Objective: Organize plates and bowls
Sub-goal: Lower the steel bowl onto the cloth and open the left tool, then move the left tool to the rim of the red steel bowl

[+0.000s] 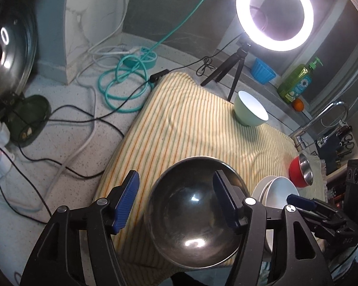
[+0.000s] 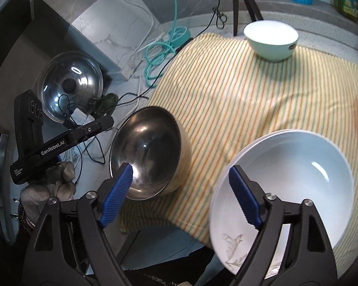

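Looking along my left gripper (image 1: 175, 196), I see its jaws standing well apart over the steel bowl (image 1: 194, 213): one blue pad sits outside the bowl's left wall with striped cloth showing between them, the other hangs above the bowl's hollow near its right rim, and neither presses on the metal, so nothing is held. My right gripper (image 2: 182, 190) is spread wider still. Its left pad lies in front of the steel bowl's near rim and its right pad over the left edge of the white bowls (image 2: 284, 178), but I see no squeeze on either, and whether that right pad brushes the rim I cannot tell.

Both sets of dishes rest on the striped towel (image 1: 191, 124) near its front edge, the steel bowl tilted with its mouth toward my left camera, the two white bowls nested just beside it on the right. Further right a red bowl (image 1: 297, 170) with a shiny metal inside lies on its side. At the far end of the towel a pale green bowl (image 1: 249, 110) stands upright, well apart from the rest.

Behind it are a ring light (image 1: 274, 14) on a small tripod, a blue cup (image 1: 262, 70) and a green soap bottle (image 1: 298, 82). Left of the towel, teal and white cables (image 1: 121, 81) coil on the speckled counter, and a glass pot lid (image 2: 71, 85) leans at the wall. A gloved hand (image 2: 51, 183) grips the left tool.
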`<state>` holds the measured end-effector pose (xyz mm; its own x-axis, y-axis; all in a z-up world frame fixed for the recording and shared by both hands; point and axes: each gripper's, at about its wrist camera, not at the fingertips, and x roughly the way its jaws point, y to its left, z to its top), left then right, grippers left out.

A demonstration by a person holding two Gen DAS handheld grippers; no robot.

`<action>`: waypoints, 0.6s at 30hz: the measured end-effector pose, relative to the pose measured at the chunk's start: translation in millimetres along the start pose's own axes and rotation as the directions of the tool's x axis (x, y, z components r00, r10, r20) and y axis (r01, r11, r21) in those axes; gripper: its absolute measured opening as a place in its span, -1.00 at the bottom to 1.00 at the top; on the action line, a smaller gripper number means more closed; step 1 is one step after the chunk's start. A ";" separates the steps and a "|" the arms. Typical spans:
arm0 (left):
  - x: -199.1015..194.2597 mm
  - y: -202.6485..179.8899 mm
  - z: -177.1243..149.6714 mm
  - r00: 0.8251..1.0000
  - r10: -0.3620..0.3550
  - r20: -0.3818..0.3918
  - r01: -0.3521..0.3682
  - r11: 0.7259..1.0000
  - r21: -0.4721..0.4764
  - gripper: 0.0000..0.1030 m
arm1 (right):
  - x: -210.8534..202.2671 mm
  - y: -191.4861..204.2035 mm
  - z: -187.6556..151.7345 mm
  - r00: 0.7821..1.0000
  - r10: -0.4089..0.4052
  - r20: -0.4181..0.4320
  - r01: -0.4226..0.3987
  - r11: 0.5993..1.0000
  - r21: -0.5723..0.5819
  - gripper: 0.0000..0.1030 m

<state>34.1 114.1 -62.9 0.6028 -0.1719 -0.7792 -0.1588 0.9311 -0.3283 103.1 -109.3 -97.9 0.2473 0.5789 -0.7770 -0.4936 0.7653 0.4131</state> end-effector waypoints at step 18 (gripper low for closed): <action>14.1 -95.6 17.2 0.992 -0.123 0.021 0.120 0.987 0.105 0.24 | -91.7 -95.4 11.2 0.969 -0.182 0.170 0.164 0.980 0.117 0.76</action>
<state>71.3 28.1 -33.2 0.6340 -0.2782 -0.7216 -0.0025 0.9323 -0.3616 136.9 -232.3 -60.8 0.4710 0.4691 -0.7471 -0.3451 0.8774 0.3333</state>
